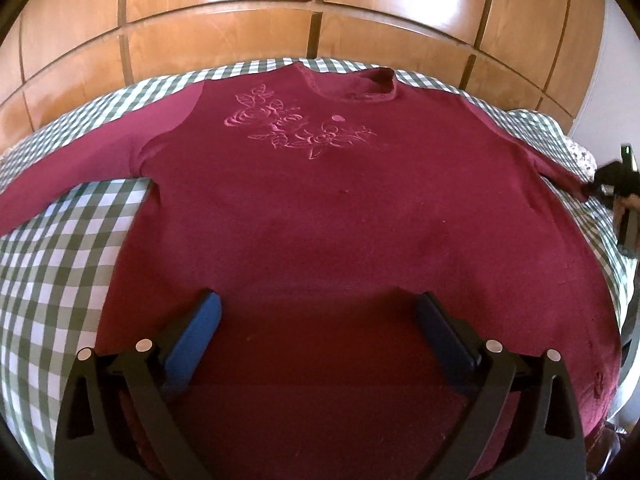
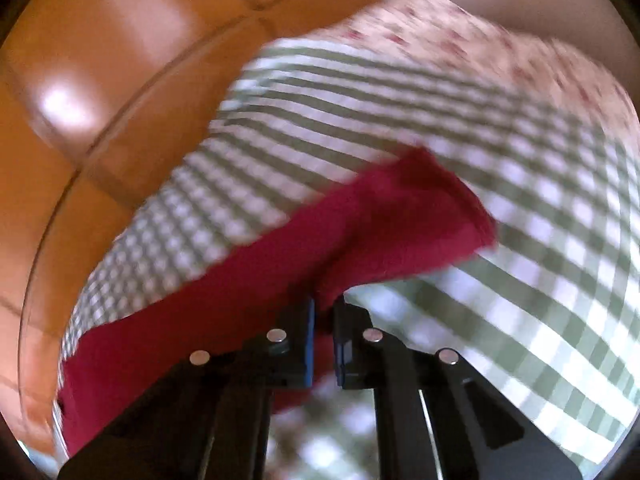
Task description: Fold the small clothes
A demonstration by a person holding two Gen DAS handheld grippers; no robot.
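Observation:
A dark red long-sleeved top point(image 1: 328, 216) with a pink embroidered rose motif point(image 1: 296, 128) lies flat, front up, on a green-and-white checked cloth point(image 1: 60, 256). My left gripper point(image 1: 318, 308) is open, its blue-padded fingers spread over the top's lower body. My right gripper point(image 2: 325, 308) is shut on the end of the top's right sleeve point(image 2: 400, 220) and holds it lifted off the cloth; it also shows in the left wrist view point(image 1: 612, 184) at the sleeve's tip. The right wrist view is blurred by motion.
Wooden wardrobe doors point(image 1: 280, 20) stand right behind the checked surface. A floral-print fabric point(image 2: 480, 52) lies at the far right end of the cloth. The left sleeve point(image 1: 80, 176) is spread out to the left.

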